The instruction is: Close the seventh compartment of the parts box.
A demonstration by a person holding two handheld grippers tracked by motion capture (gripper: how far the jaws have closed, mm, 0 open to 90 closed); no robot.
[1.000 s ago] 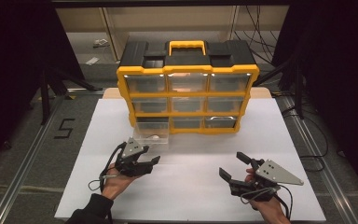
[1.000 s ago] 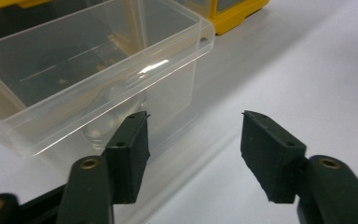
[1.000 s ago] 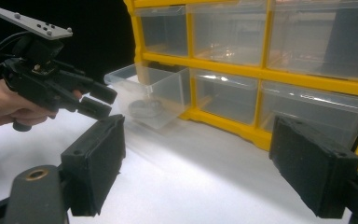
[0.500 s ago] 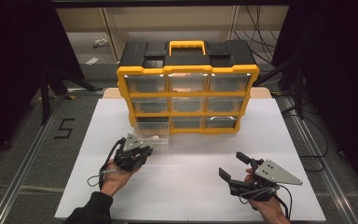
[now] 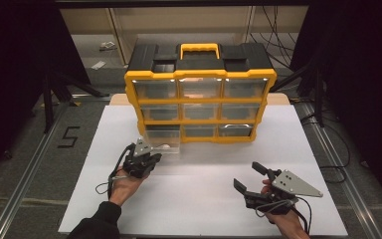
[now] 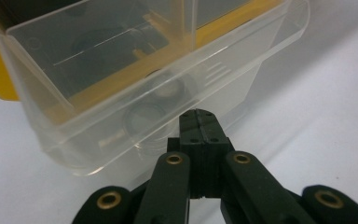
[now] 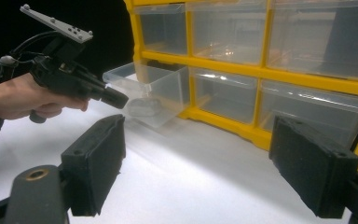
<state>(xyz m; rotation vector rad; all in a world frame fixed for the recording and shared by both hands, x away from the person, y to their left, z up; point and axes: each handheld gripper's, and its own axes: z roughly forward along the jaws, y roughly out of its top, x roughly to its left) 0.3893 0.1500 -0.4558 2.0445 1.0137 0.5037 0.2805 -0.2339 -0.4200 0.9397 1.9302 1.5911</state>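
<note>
The left gripper [image 6: 198, 122] has its fingers clenched together with nothing between them, tips just at the front wall of the clear drawer [image 6: 135, 79], below its lip. That drawer is pulled partway out of the bottom-left slot of the yellow organiser [image 5: 199, 99], which stands at the far side of the bench [image 5: 204, 199]. Inside the drawer lies a small dark roundish thing [image 7: 142, 106], too blurred to name. The drawer looks like thin, light, smooth plastic: stiff enough to push on its front wall, but likely to skate or twist in its slot if pressed off-centre. The moulded lip along the front edge seems the best hold. The right gripper [image 5: 251, 178] rests well in front of the organiser, fingers spread wide and empty.
</note>
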